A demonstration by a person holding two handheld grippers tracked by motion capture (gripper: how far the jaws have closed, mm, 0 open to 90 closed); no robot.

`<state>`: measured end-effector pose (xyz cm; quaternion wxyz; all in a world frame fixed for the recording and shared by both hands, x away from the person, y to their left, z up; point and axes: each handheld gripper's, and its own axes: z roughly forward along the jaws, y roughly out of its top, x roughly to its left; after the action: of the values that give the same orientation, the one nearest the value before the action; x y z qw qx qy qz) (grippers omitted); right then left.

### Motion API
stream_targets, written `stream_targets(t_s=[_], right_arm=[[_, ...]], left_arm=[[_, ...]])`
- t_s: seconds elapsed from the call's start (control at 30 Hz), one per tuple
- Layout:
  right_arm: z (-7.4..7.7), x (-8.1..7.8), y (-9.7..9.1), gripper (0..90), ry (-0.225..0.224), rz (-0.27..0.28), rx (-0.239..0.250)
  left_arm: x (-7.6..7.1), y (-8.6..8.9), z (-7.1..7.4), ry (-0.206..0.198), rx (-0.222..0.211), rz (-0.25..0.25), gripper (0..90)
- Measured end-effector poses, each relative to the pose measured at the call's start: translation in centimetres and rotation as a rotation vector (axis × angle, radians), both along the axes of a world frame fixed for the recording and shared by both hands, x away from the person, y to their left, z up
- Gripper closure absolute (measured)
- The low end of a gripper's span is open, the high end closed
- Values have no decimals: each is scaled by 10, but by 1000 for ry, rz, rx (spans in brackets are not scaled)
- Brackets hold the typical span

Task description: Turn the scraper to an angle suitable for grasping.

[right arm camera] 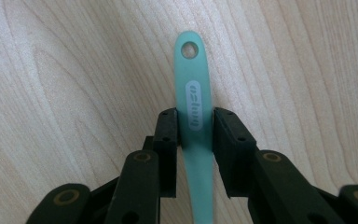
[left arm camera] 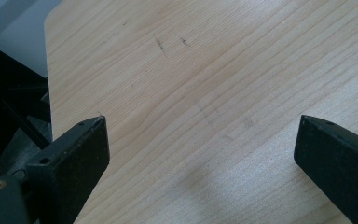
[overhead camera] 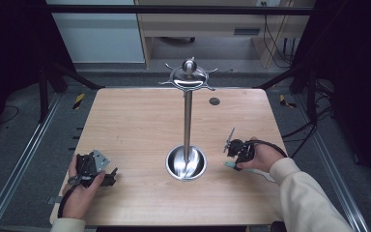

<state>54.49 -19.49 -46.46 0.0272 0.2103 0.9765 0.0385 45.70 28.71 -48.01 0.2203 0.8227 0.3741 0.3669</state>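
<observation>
Item — teal utensil handle (right arm camera: 195, 100), flat on the counter (overhead camera: 135, 121) at 4 o'clock from the steel hanging stand (overhead camera: 187, 121). Long axis is aligned with the right gripper (right arm camera: 195, 126), pointing to 12 o'clock in the right gripper view; its hanging hole sits at the far tip, beyond the jaws. The jaws are closed against both edges of the handle. Look: smooth, matte, translucent teal with a pale oval logo. The left gripper (left arm camera: 200, 140) — held wide open and empty — is rested at 8 o'clock, well apart.
</observation>
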Motion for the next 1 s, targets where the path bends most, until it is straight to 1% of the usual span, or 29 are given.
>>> stream_targets(t_s=[0.17, 0.2, 0.27, 0.33, 0.53, 0.6, 0.63, 0.67, 0.7, 0.73, 0.83, 0.93, 0.97, 1.0], right_arm=[[0, 0, 0, 724, -4, 3, 3], [0, -1, 0, 727, -4, 8, 2], [0, -1, 0, 732, -2, -1, 3], [0, -1, 0, 737, 0, 6, 5], [1, -1, 1, 742, 11, -19, -4], [2, 0, 0, 742, 22, -32, 3], [3, 0, -1, 742, 21, -36, 14], [3, 0, -1, 742, 21, -36, 14], [6, 0, -5, 743, 17, -42, 33], [8, -1, -6, 744, 18, -52, 36], [16, -4, -10, 745, -3, -69, 44], [29, -8, -13, 746, -25, -86, 66], [33, -9, -14, 745, -41, -79, 72], [39, -11, -15, 746, -51, -87, 77]], left_arm=[[0, 0, 0, 3, 2, -3, 30], [-1, -1, -1, 12, -3, 9, 30], [-1, -1, 0, 13, -3, 8, 30], [-1, 0, 0, 15, 3, 7, 30], [-1, 0, 0, 9, -3, 9, 30], [-1, 0, 0, 15, 3, 8, 30], [-1, -1, 0, 14, 1, 9, 30], [-1, -1, 0, 14, 1, 9, 30], [0, -1, 0, 2, -1, -3, 30], [-1, -2, 0, 10, -8, 8, 30], [-1, -2, -1, 11, -3, 9, 30], [-1, -1, -1, 13, -3, 10, 30], [-1, -1, -1, 13, -3, 9, 30], [-1, -1, -1, 13, -3, 9, 30]])
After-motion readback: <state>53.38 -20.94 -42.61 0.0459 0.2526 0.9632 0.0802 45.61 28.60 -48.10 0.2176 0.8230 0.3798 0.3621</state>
